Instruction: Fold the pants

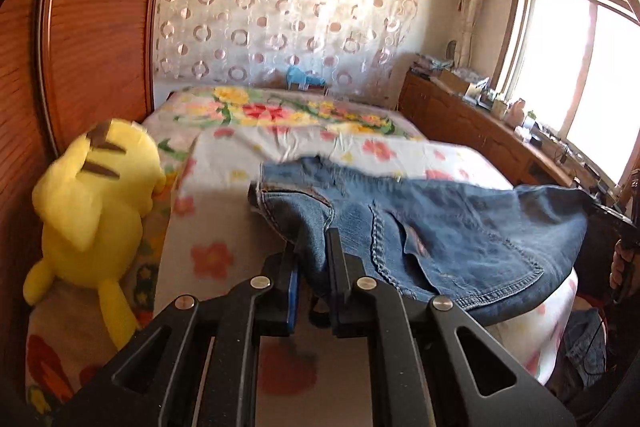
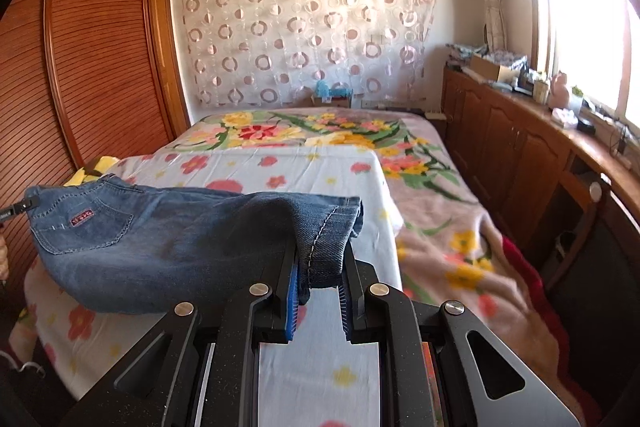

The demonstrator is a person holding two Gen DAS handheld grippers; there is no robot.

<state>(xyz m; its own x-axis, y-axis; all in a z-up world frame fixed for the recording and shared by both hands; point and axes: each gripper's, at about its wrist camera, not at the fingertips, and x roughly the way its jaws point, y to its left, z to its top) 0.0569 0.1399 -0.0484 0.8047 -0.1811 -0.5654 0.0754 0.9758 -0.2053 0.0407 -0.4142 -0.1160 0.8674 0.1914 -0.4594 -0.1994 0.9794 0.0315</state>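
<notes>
Blue denim pants (image 1: 432, 227) hang stretched between my two grippers above the flowered bed sheet (image 1: 224, 227). My left gripper (image 1: 314, 247) is shut on the waistband end, near the fly and pocket seams. My right gripper (image 2: 320, 259) is shut on the stitched leg hems (image 2: 328, 239). In the right wrist view the pants (image 2: 160, 239) run off to the left, back pocket with a small red label facing me, and sag in the middle. The other gripper shows as a dark shape at each view's far edge.
A yellow plush toy (image 1: 96, 215) lies on the bed's left side against a wooden wardrobe (image 1: 92, 27). A wooden cabinet (image 2: 520, 163) with clutter runs along the right under the window. A flowered blanket (image 2: 440, 219) covers the bed's right and far parts.
</notes>
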